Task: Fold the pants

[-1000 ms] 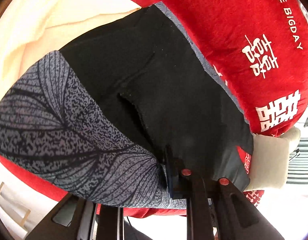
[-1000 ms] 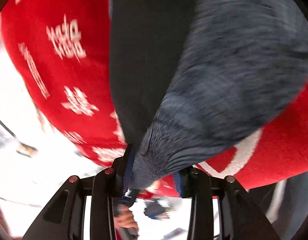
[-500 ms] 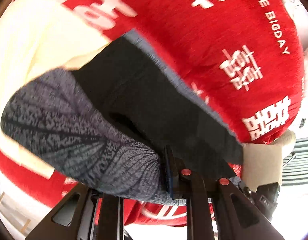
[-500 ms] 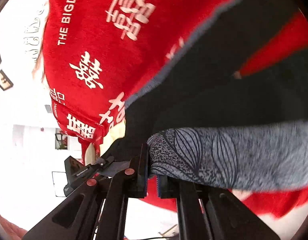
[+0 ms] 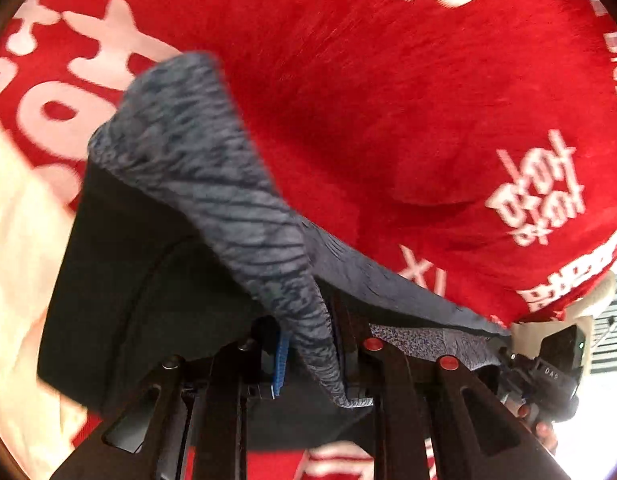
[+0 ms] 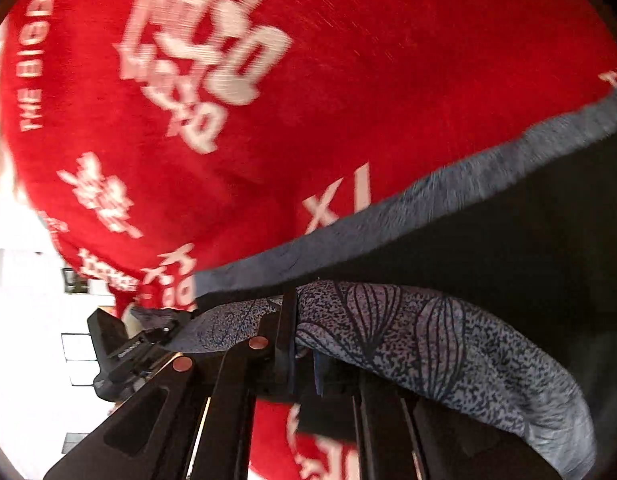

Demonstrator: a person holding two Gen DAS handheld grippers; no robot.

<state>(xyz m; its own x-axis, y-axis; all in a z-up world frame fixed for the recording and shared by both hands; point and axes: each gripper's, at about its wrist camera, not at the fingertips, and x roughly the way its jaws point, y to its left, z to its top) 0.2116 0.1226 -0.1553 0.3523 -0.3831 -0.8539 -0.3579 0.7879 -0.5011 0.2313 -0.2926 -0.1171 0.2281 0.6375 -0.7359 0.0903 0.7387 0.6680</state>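
Observation:
The pants are grey with a dark leaf print outside [image 5: 228,200] and black inside [image 5: 148,288]. They lie over a red blanket [image 5: 388,100] with white lettering. My left gripper [image 5: 308,356] is shut on a grey printed fold of the pants. My right gripper [image 6: 304,356] is shut on the grey printed edge [image 6: 408,320], with black fabric [image 6: 508,248] stretching off to the right. The other gripper shows at the edge of each view, at the right of the left wrist view [image 5: 548,376] and at the left of the right wrist view [image 6: 120,352].
The red blanket [image 6: 228,120] fills most of both views. Cream bedding [image 5: 16,240] shows at the left of the left wrist view. A bright room and window lie beyond the blanket's edge [image 6: 28,320].
Both grippers have carried the held pants edge over the black part and farther across the blanket. The fabric has bunched up, and the views are motion-blurred.

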